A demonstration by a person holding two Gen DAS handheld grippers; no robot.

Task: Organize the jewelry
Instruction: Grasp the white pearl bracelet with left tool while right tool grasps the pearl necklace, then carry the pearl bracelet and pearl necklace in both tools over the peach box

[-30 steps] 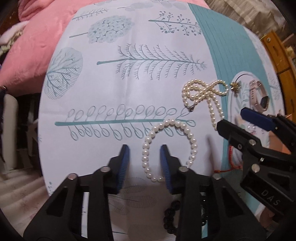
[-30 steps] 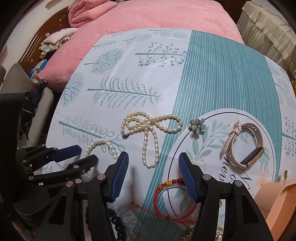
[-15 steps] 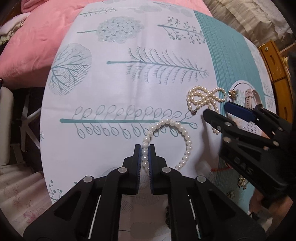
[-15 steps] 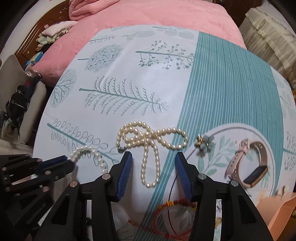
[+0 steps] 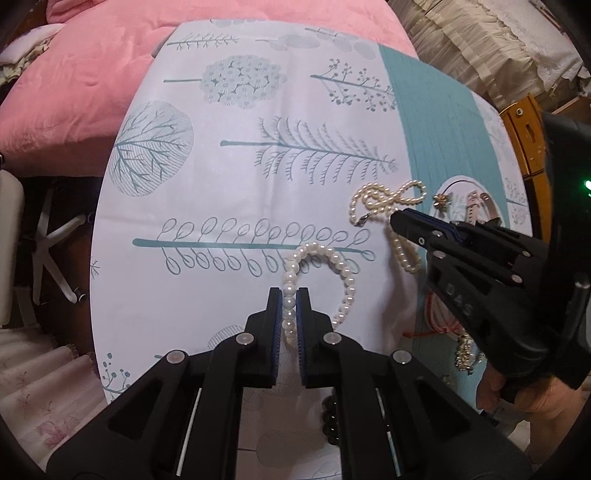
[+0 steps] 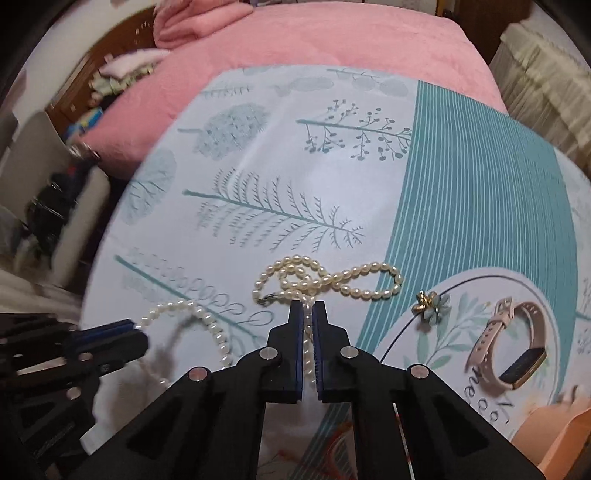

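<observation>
White round-pearl bracelet (image 5: 320, 280) lies on the printed table (image 5: 258, 192), left gripper (image 5: 289, 317) clamping its near side; right gripper (image 6: 307, 332) pinches the tangled oval-pearl necklace (image 6: 328, 282), its knot ahead.

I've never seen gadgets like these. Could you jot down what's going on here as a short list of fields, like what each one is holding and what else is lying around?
Surface: printed cloth over a pink blanket
Left gripper: jaws shut on the pearl bracelet
Right gripper: jaws shut on the pearl necklace
Lying loose: flower brooch, pink watch
Partly hidden: red cord bracelet, dark bead bracelet
</observation>
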